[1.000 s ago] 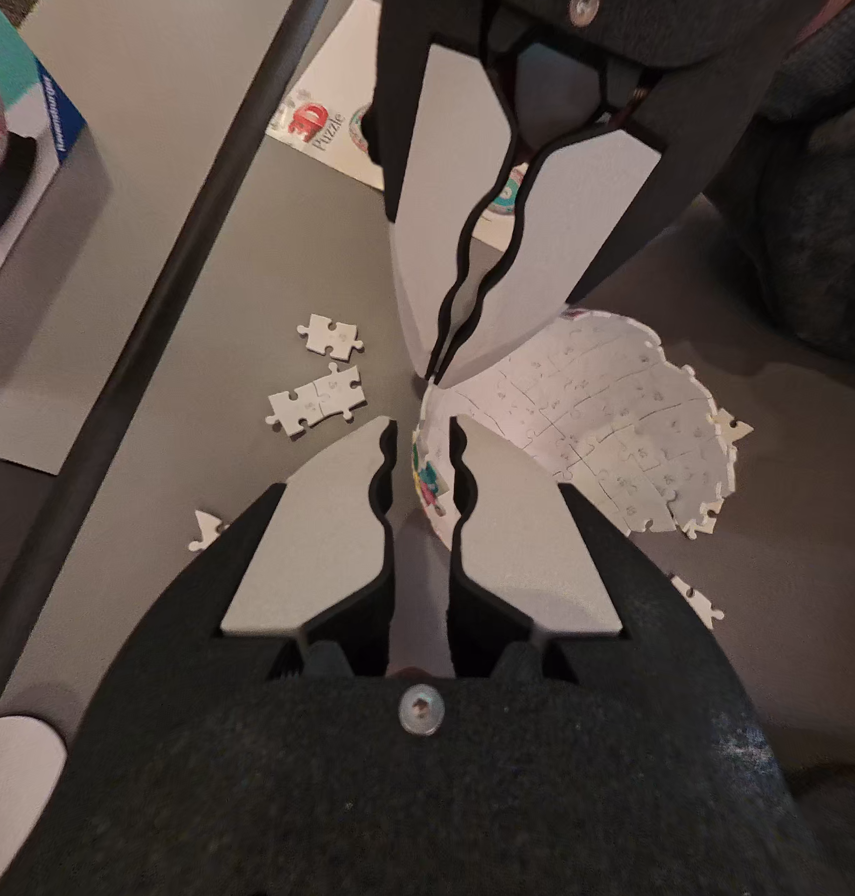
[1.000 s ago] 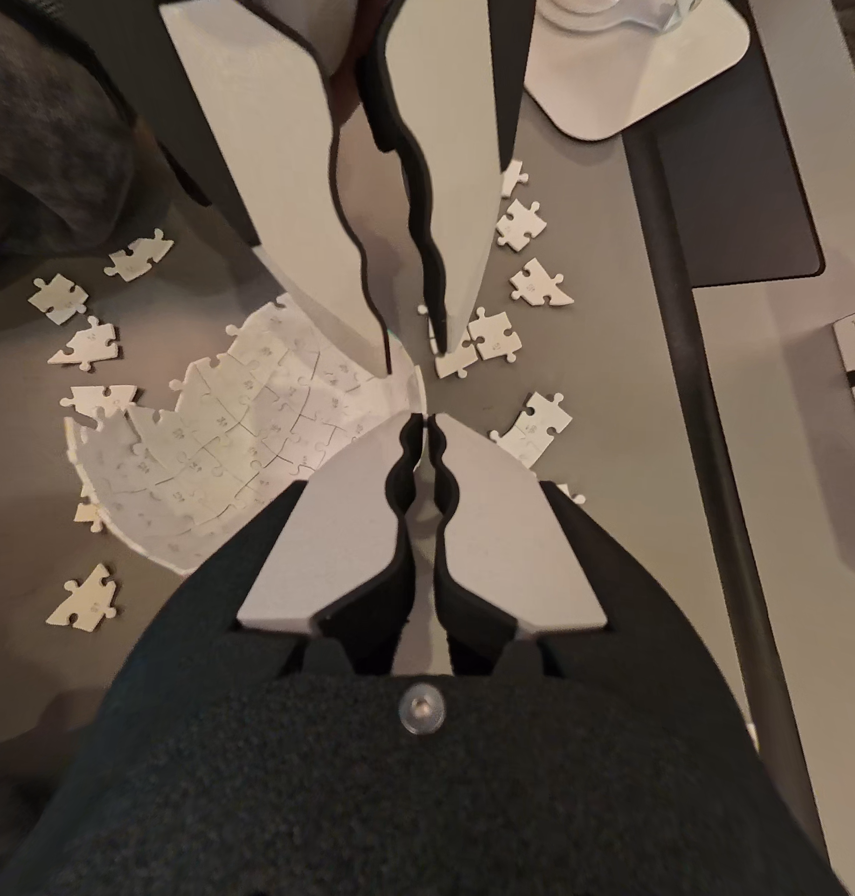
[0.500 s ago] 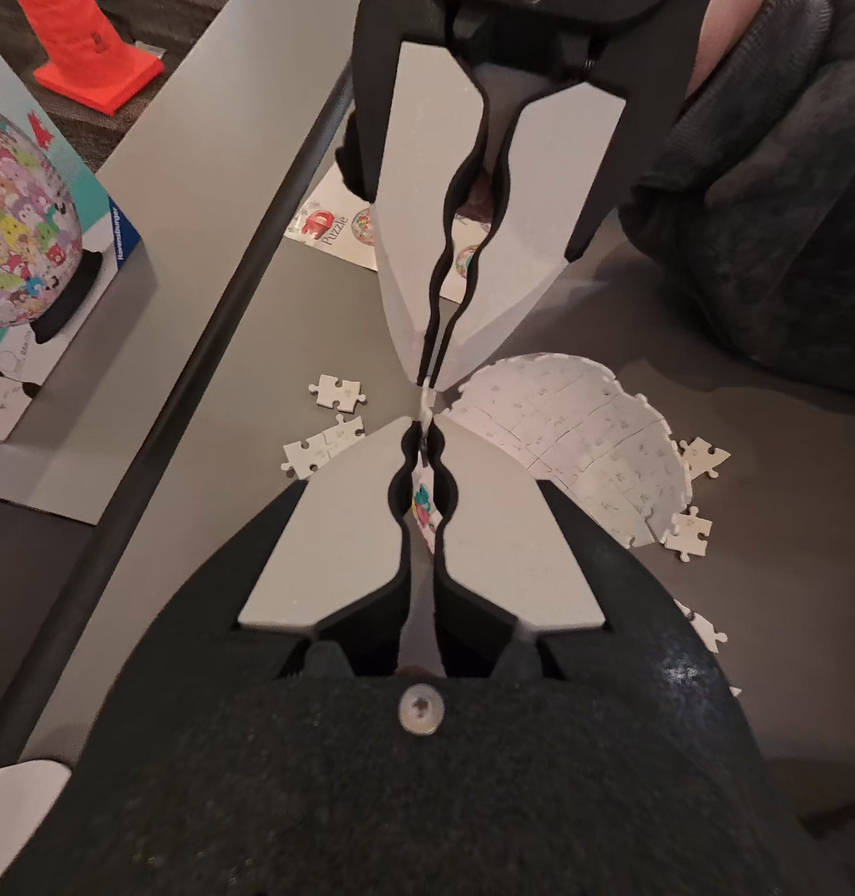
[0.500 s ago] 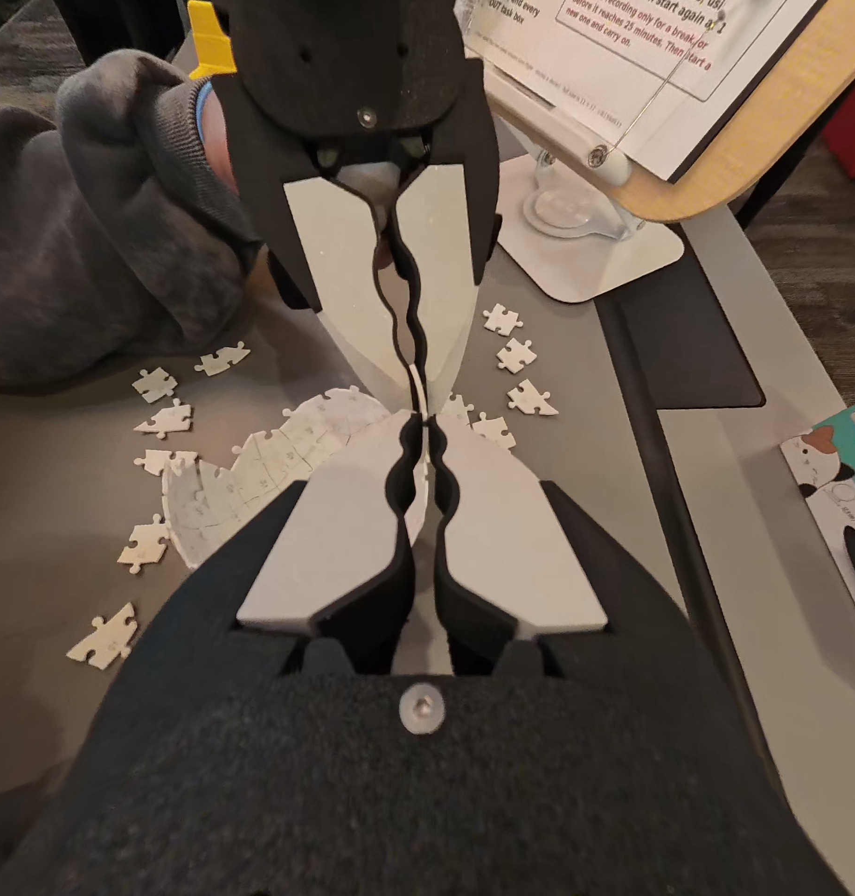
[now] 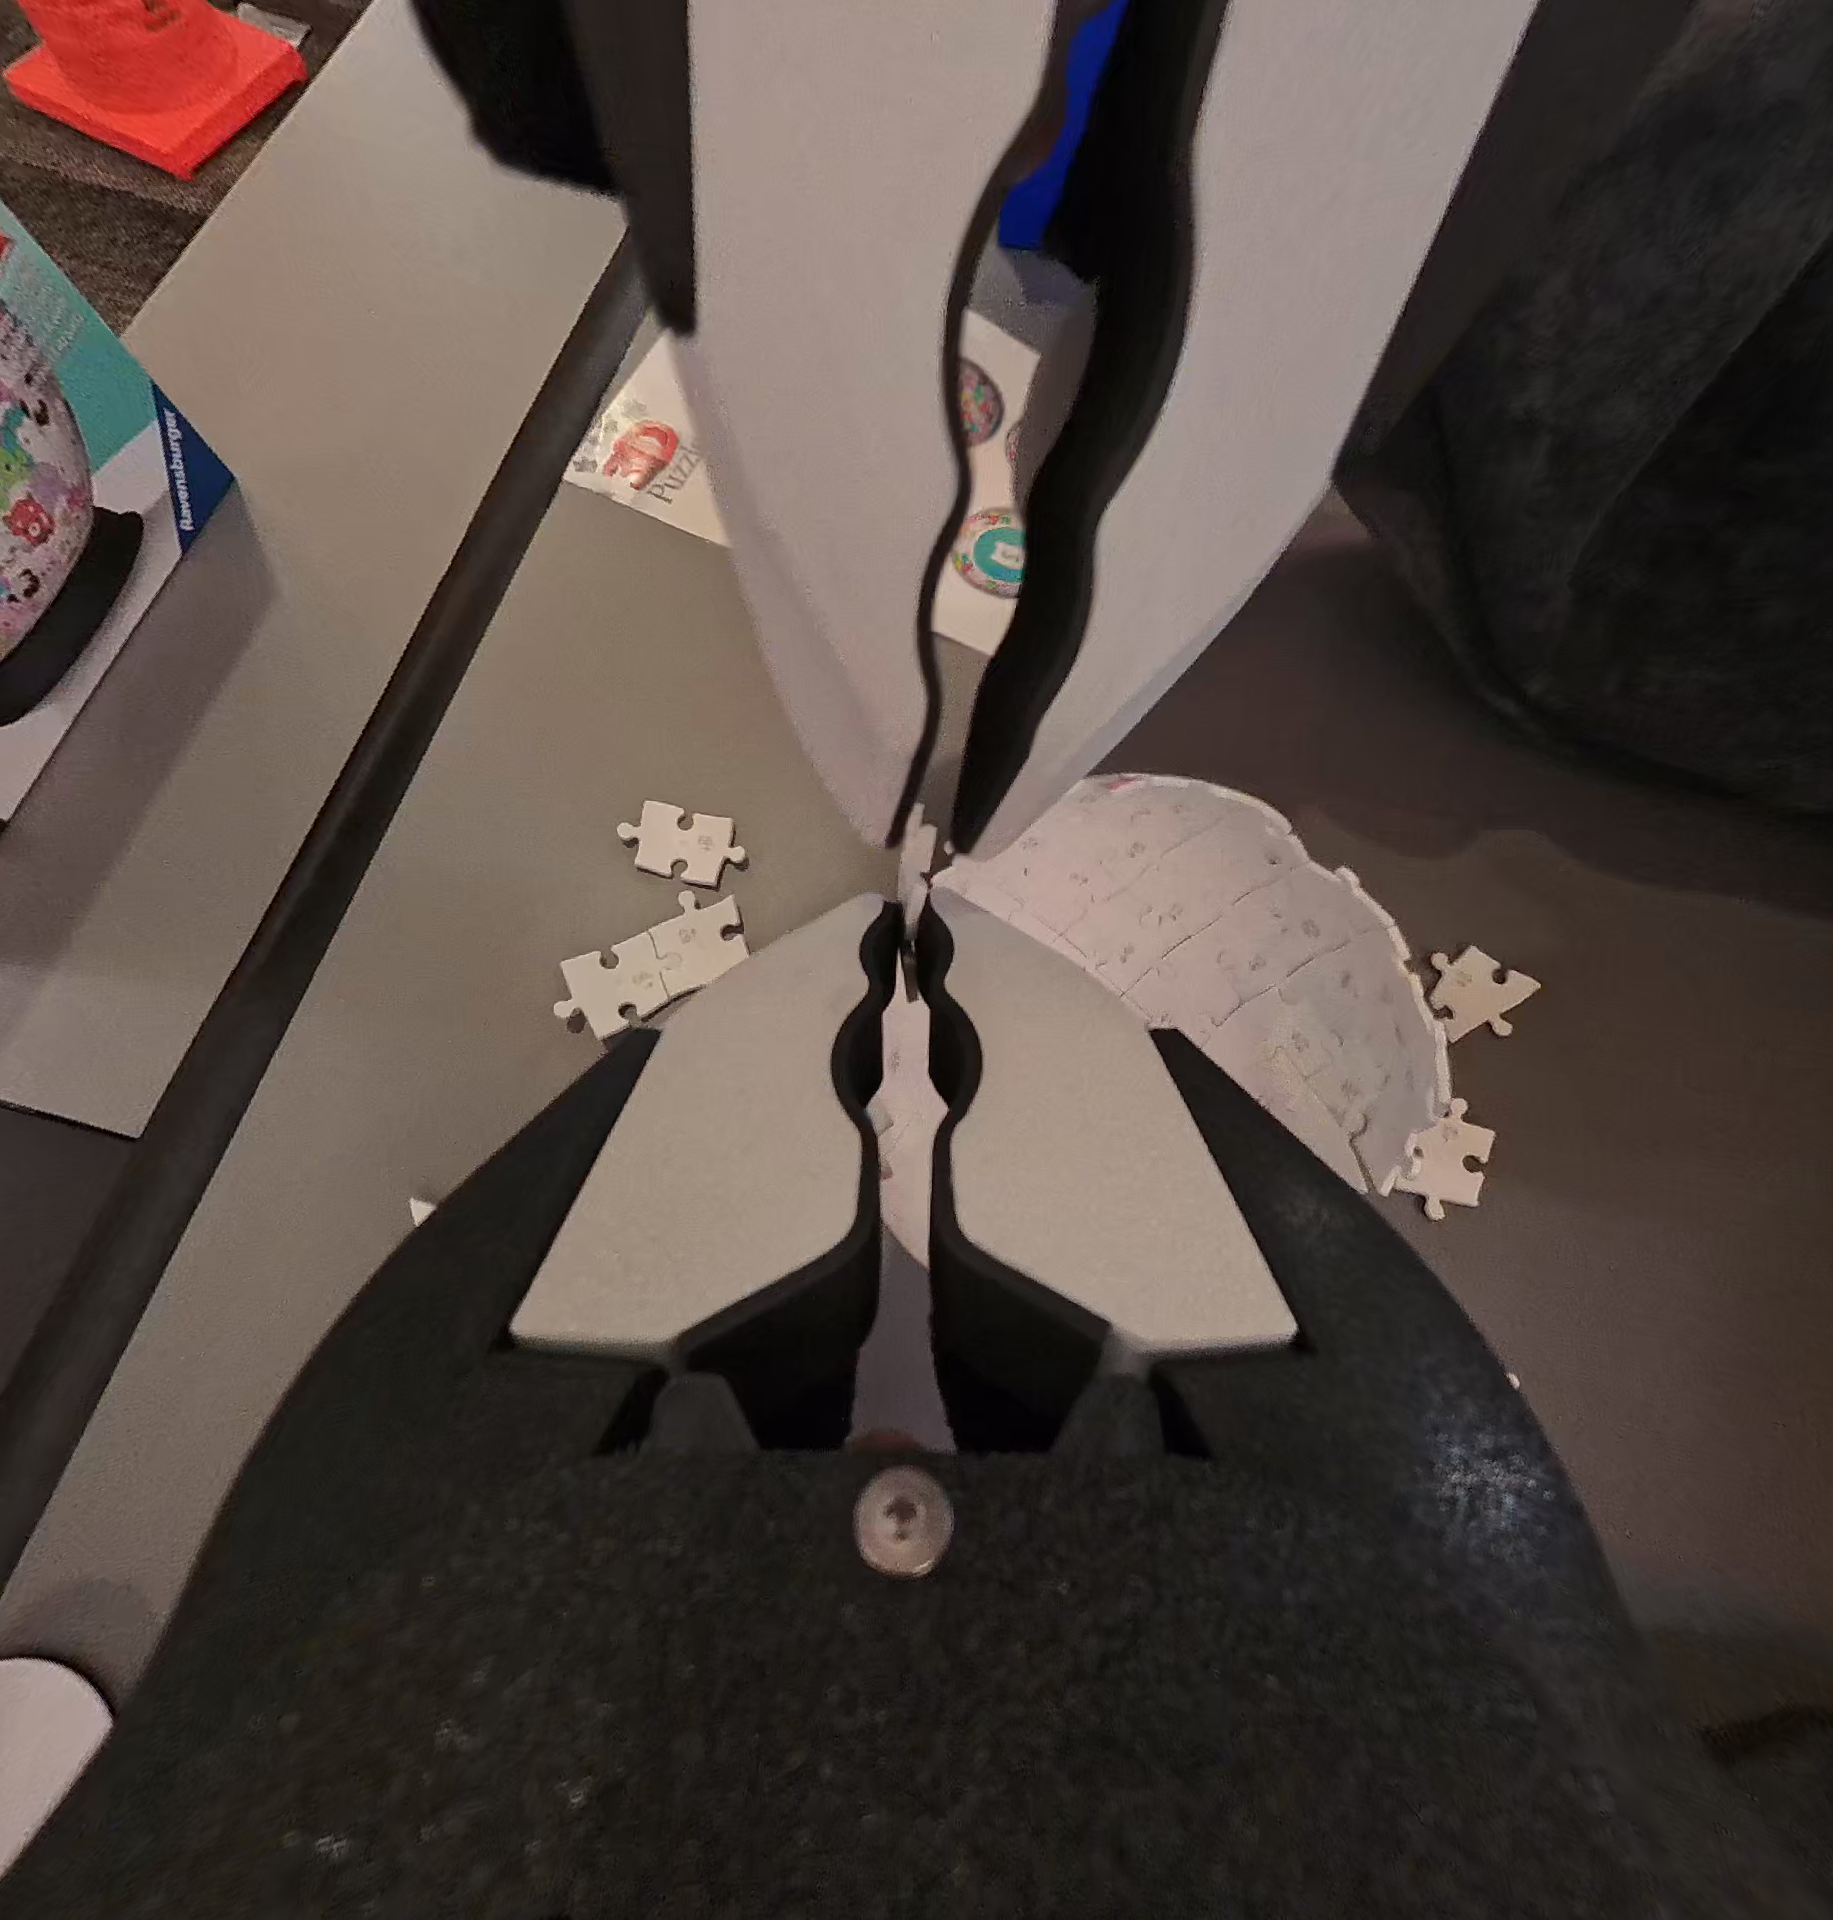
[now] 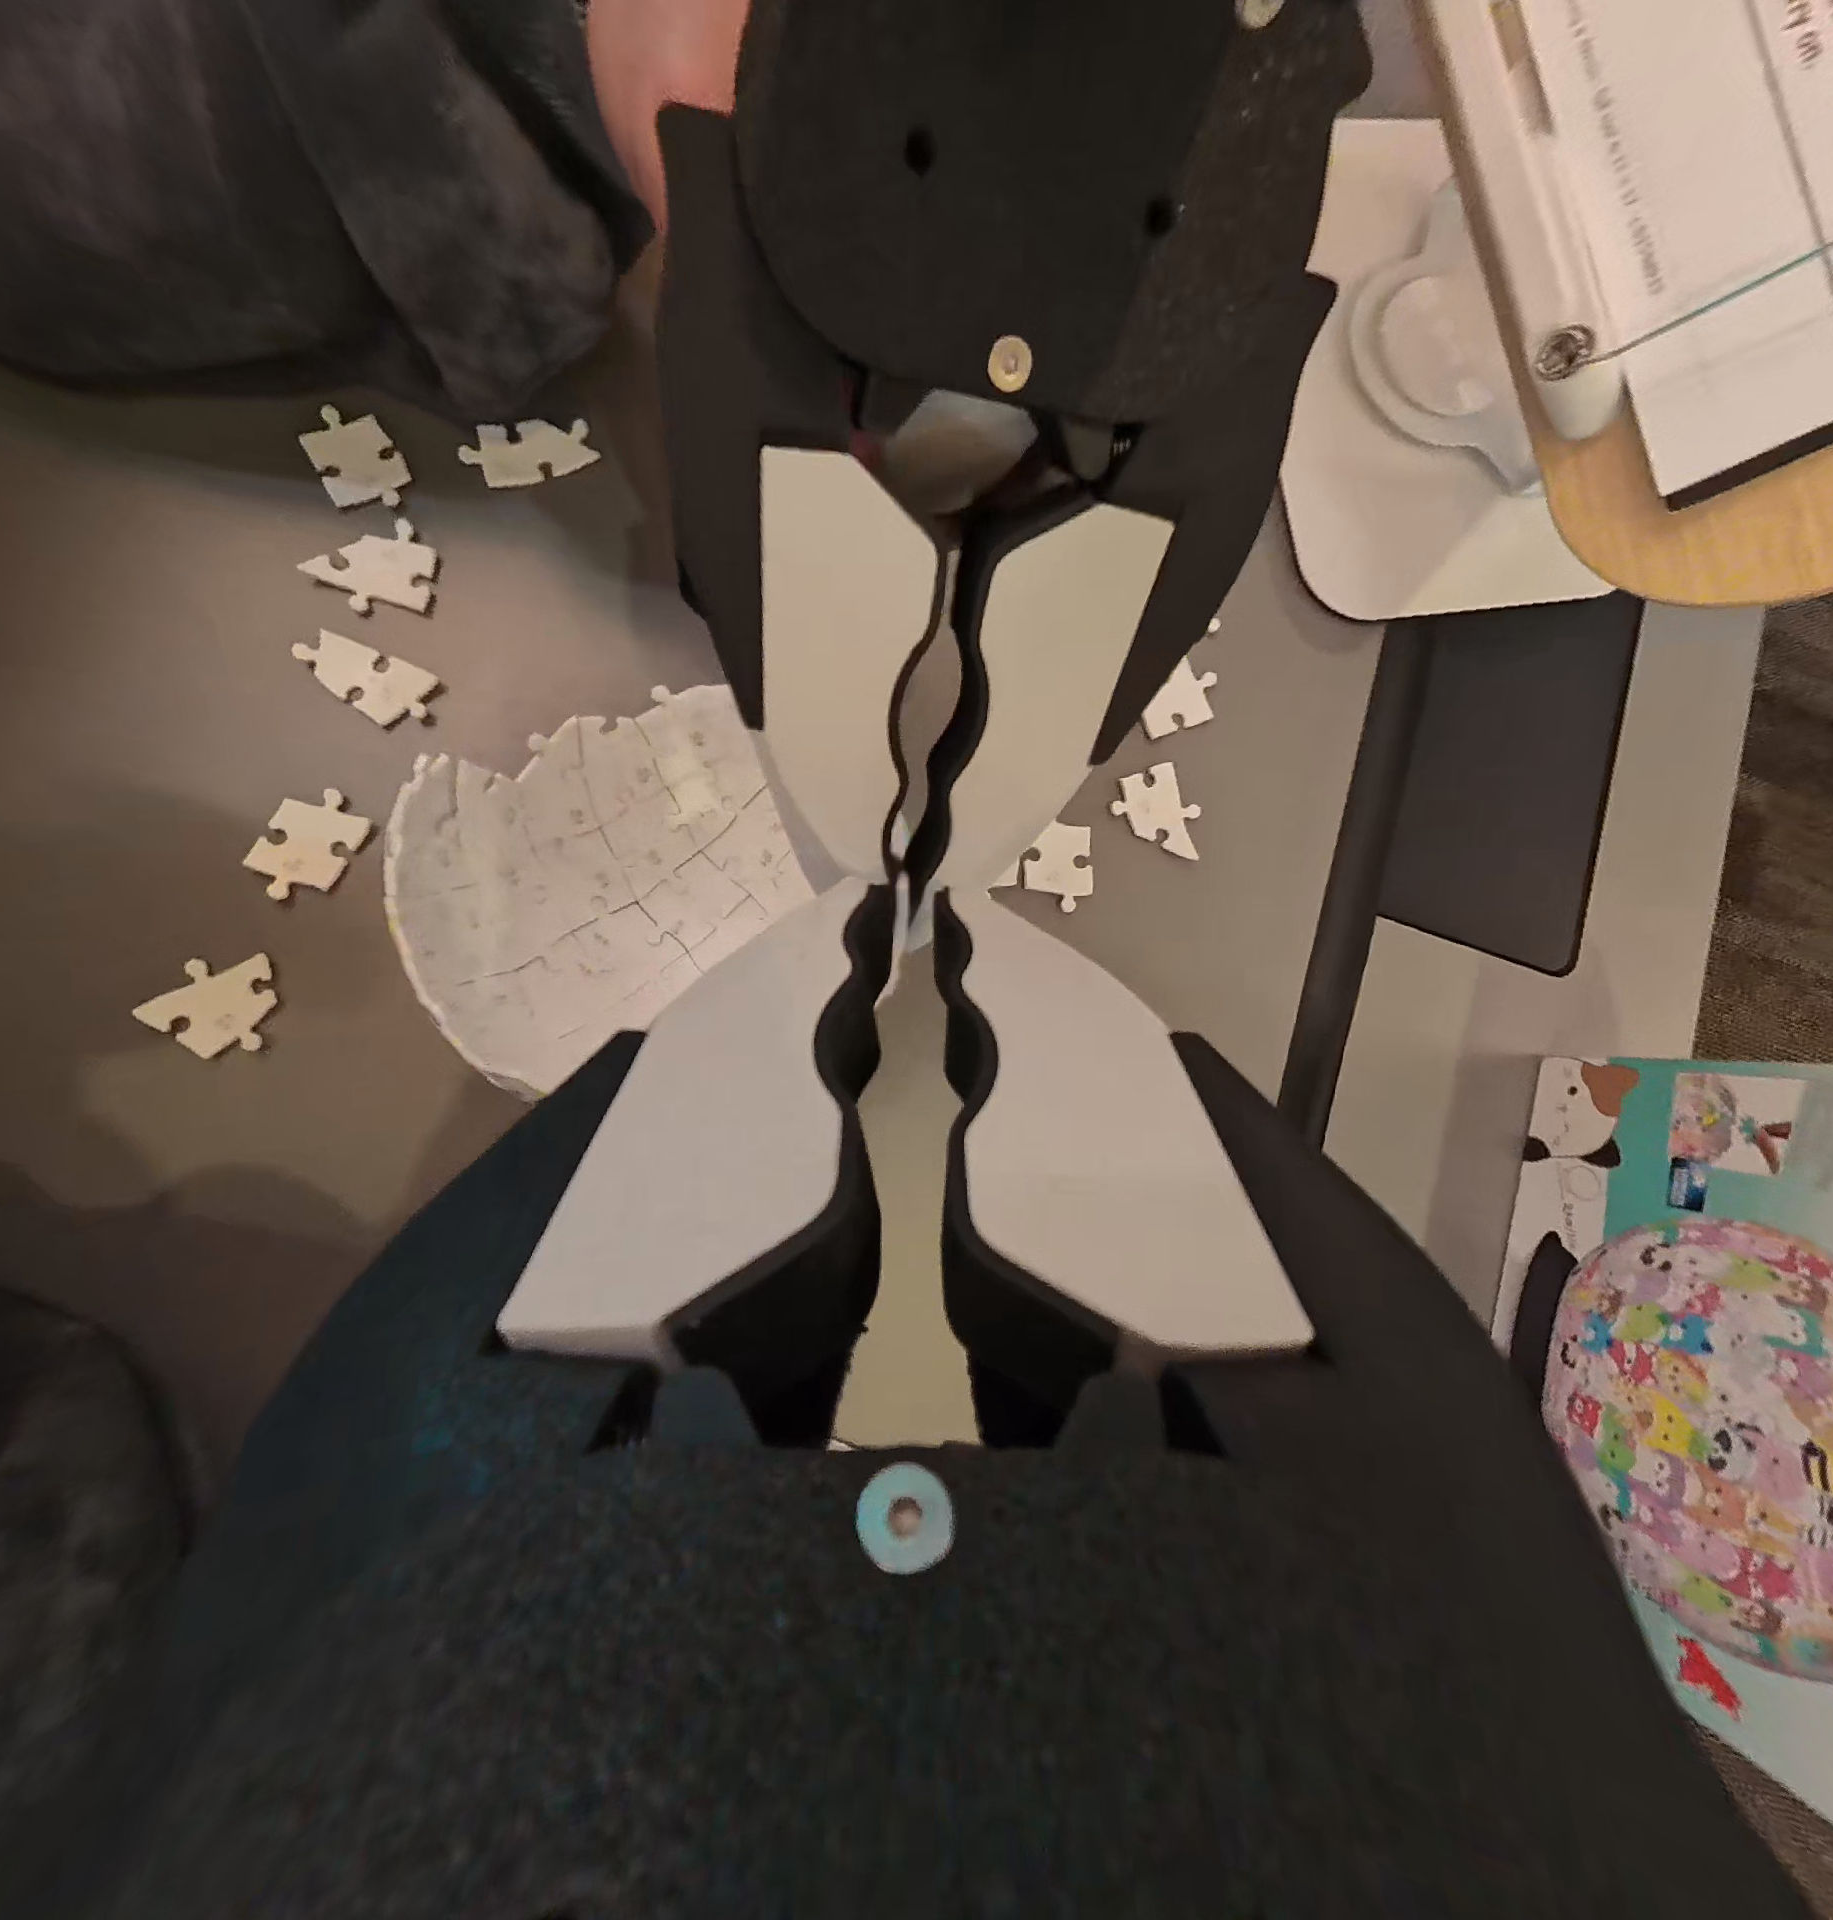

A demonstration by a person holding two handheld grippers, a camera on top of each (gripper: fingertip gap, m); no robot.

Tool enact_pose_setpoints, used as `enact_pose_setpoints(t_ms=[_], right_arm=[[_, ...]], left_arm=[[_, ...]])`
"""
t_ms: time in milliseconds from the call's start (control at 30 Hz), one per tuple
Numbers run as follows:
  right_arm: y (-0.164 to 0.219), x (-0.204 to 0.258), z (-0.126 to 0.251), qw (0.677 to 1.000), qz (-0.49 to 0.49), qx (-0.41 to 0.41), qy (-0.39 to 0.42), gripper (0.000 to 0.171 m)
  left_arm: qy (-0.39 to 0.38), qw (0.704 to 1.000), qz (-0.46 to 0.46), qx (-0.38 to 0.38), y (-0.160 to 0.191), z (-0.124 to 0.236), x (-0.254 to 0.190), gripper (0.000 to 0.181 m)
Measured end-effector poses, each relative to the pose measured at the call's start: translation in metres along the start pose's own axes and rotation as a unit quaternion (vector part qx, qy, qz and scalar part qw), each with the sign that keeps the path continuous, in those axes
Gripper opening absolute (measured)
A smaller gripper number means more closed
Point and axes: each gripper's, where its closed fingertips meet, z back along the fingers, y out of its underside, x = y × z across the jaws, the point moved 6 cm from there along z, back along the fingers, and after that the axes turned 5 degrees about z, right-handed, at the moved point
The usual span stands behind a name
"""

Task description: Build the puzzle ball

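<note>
A half-built white puzzle ball shell (image 5: pixel 1203 956) lies open side up on the grey table, and also shows in the right wrist view (image 6: pixel 579 883). My left gripper (image 5: pixel 907 920) is shut on the shell's rim. It comes in from the top of the right wrist view (image 6: pixel 912 862). My right gripper (image 6: pixel 907 909) is shut on a small white puzzle piece (image 6: pixel 896 940) and meets the left gripper tip to tip at the rim. It comes in from above in the left wrist view (image 5: pixel 924 840). Loose pieces (image 5: pixel 683 842) (image 6: pixel 366 675) lie around the shell.
The puzzle box (image 5: pixel 50 499) (image 6: pixel 1722 1403) stands past a dark table seam (image 5: pixel 372 727). A leaflet (image 5: pixel 663 457) lies behind the right gripper. A paper stand with a white base (image 6: pixel 1411 499) is at the far right. A person's dark sleeves (image 5: pixel 1670 416) (image 6: pixel 268 177) rest beside the shell. Both grippers' tips are close together, under 4 cm apart. Both grippers' tips are roughly 35 cm from the white base (image 6: pixel 1411 499).
My left gripper was open around the rim a second ago and has shut on it. The right gripper with its piece has stayed at the rim and come closer to the left one.
</note>
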Motion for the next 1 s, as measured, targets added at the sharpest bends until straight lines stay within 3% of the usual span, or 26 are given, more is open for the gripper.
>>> enact_pose_setpoints(t_ms=[533, 767, 1000], right_arm=[[0.000, -0.007, 0.000, 1.000, 0.007, -0.002, -0.025, 0.002], [-0.001, -0.011, -0.001, 1.000, 0.026, -0.010, -0.015, 0.003], [0.003, -0.019, 0.001, 1.000, 0.022, -0.008, -0.017, 0.001]], left_arm=[[-0.002, 1.000, 0.003, -0.009, 0.002, 0.004, 0.003, 0.010], [-0.042, 0.999, -0.006, -0.008, 0.002, 0.002, 0.009, 0.002], [-0.022, 1.000, 0.008, -0.015, 0.002, 0.004, 0.009, 0.001]])
